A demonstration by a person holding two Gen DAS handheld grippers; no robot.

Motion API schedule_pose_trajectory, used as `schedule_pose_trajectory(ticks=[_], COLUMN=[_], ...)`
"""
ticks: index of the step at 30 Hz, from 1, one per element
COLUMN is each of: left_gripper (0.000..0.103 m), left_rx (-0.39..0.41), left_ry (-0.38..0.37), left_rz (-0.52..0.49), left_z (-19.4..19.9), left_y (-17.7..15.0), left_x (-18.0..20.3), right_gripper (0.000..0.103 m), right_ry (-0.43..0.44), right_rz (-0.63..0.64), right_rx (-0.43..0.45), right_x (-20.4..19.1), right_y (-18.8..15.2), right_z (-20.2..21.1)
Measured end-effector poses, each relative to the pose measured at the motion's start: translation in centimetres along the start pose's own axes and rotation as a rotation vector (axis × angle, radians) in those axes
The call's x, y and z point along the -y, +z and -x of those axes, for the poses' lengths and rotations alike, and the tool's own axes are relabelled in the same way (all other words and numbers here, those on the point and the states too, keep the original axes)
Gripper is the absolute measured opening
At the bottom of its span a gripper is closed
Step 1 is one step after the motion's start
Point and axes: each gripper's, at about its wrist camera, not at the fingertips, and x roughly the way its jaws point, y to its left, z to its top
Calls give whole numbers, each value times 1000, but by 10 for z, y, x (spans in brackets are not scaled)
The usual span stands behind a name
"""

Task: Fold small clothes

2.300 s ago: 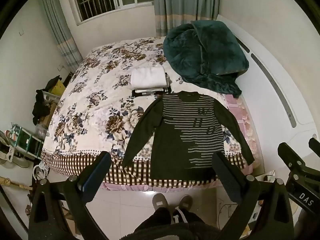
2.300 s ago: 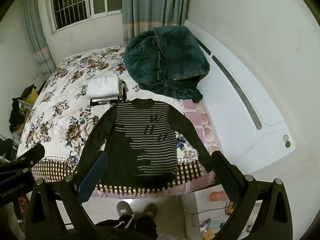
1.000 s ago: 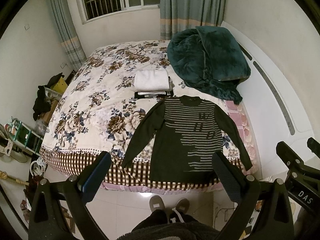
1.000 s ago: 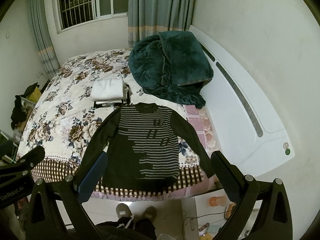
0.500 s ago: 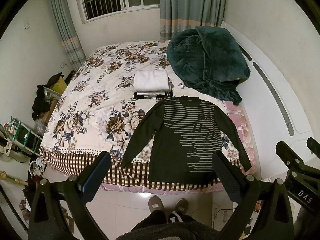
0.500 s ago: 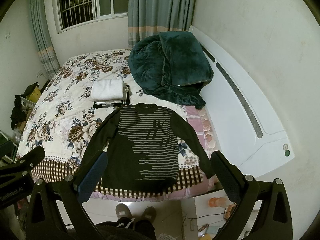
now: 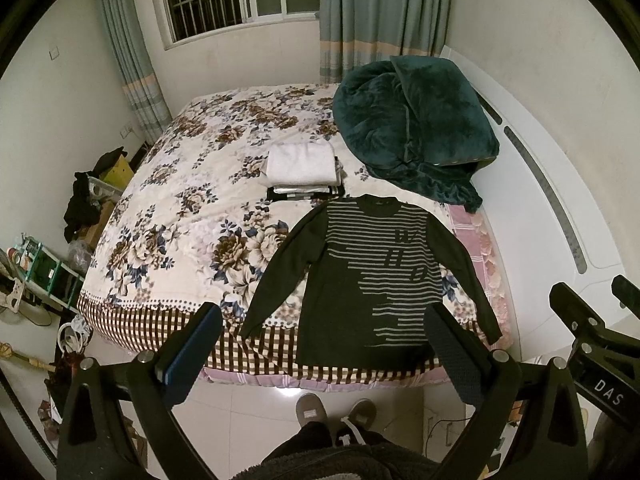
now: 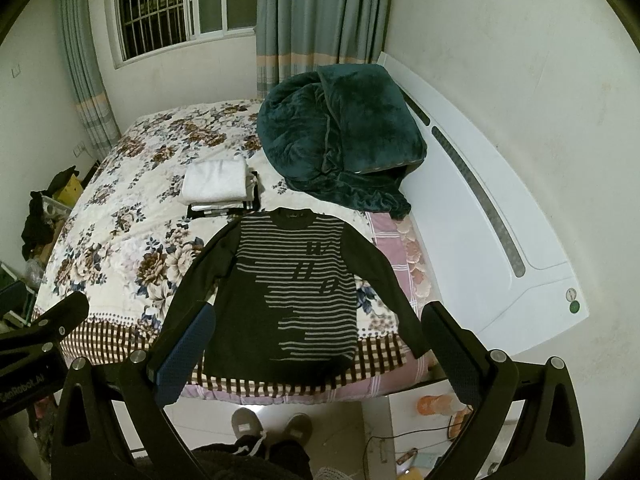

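Left wrist view: I see the left gripper spread wide and holding nothing, above the floor; the dark striped sweater lies flat at the bed edge, just before a folded stack. Right wrist view: my right gripper is likewise wide, unloaded, short of the sweater.

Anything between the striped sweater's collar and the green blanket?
No object. Between the striped sweater collar and the green blanket only bare floral bedspread shows, clearest in the right wrist view.
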Motion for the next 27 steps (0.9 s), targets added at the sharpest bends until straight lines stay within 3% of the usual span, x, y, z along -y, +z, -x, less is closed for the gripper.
schedule_pose_trajectory(ticks=[20, 27], left_gripper=[103, 103], left_rx=[9, -7], left_ry=[2, -10], left_rz=[0, 0], left_z=[-1, -18], left_y=[7, 26], left_x=[5, 7], right_gripper=[103, 103], right_ry=[4, 2], right_rz=[1, -16], right_rx=[3, -24], right_x=[-7, -12], right_y=[5, 32], right_z=[3, 3])
